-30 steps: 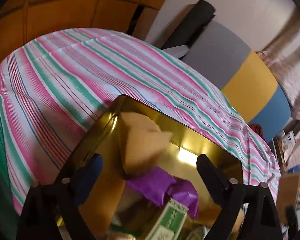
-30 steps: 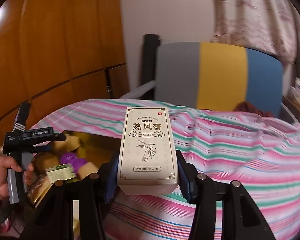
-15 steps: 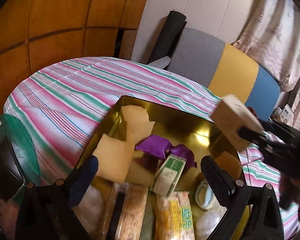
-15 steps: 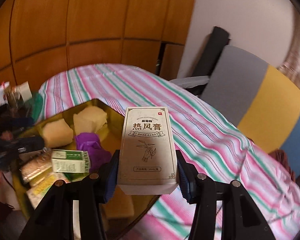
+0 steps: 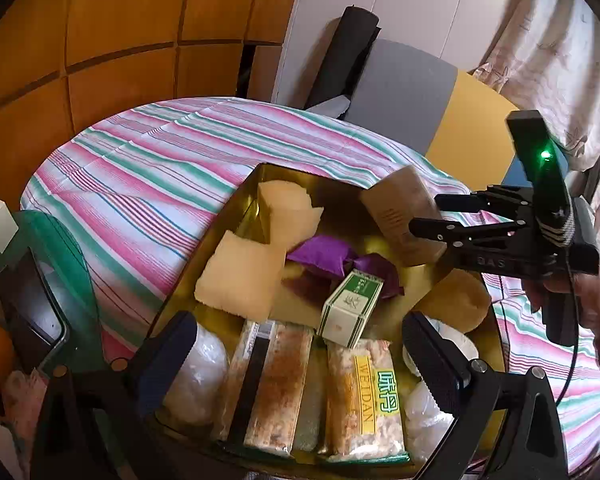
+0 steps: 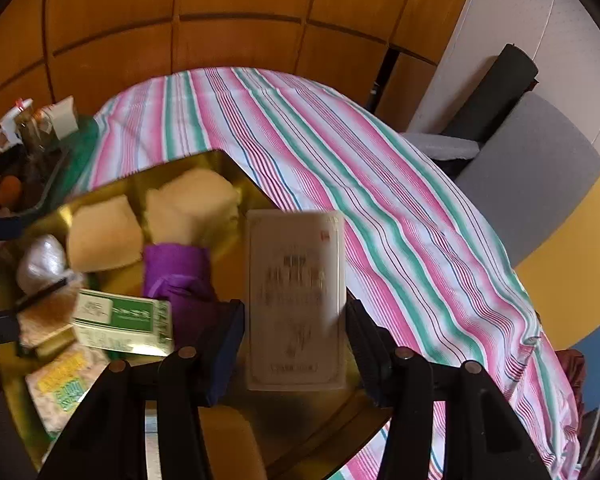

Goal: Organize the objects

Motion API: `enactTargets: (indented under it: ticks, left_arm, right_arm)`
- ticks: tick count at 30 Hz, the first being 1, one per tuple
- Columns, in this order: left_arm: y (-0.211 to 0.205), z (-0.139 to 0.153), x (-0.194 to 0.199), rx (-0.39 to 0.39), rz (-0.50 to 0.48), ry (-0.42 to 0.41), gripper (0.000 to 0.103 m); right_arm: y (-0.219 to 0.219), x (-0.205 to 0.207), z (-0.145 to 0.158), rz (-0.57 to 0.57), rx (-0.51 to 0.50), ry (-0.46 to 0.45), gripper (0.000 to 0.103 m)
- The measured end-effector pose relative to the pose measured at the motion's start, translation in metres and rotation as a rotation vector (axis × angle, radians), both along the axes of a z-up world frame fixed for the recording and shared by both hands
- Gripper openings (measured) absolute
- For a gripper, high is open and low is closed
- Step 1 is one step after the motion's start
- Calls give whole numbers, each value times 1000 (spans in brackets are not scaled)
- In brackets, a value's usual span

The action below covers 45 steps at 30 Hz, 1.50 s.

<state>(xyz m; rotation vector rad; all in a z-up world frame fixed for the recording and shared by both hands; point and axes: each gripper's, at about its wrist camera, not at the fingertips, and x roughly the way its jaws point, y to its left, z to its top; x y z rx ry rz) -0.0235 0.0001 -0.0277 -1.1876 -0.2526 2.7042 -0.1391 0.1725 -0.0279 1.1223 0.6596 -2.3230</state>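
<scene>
Beige carton (image 6: 296, 300), printed face up, clamped by its long sides in right gripper (image 6: 296, 344); hangs over far right part of gold tray (image 5: 256, 184), not yet set down. Seen from left wrist: same carton tilted, above tray floor, just beyond purple pouch (image 5: 324, 254).

Left gripper (image 5: 300, 360): jaws just opened to full width, nothing between pads; hovers over near end of tray, above snack bars.

Tray contents: two tan sponge blocks (image 6: 148, 224) at far end, green-white box (image 6: 120, 324) lying loose mid-tray, round brown item (image 5: 456, 300) by right wall.

Advice for placement: lower into bare gold patch betw. pouch and right wall; level carton first; avoid nudging green-white box or pouch. Release only once base is seated. Keep left gripper clear of descent path. Risk: carton tipping onto pouch if dropped from height.
</scene>
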Motion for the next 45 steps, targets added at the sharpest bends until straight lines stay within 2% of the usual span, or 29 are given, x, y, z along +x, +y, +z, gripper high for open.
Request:
enactTargets:
  ticks: [3,7,13,18,21,26,29,33,37,40,45]
  left_arm:
    - [3,-4,0,-8,-7,-24,103]
    - [4,-6,2,-3,-6,-34,103]
    - [8,-2,5,-10,0,-37,103]
    - [12,1,8,-32,7,-34,103]
    - [13,4,10,-51,25,-22,103]
    - [11,10,13,-97,65,-11,103]
    - [8,14,15,-119,97,-11,103]
    - [6,19,20,-149,128,5,103]
    - [6,22,24,-200,161,22,103]
    - [5,22,25,-216,170,18,103]
    - [3,25,29,-233,183,25,103]
  right_arm:
    - [3,-1,-3,-37,23,16,53]
    - [13,3,3,-81,-7,29,53]
    - [27,9,22,-179,-132,25,53]
    - [33,30,35,-285,-275,3,54]
    - [32,43,37,-333,-308,-6,54]
    - [34,62,42,-427,-335,-27,54]
    - [30,74,42,-458,-314,-36,55]
    - [25,94,42,-487,-276,-7,55]
    - [22,109,48,-521,-281,19,55]
    - [20,120,52,-562,-298,35,64]
    - [18,133,55,-605,-310,57,66]
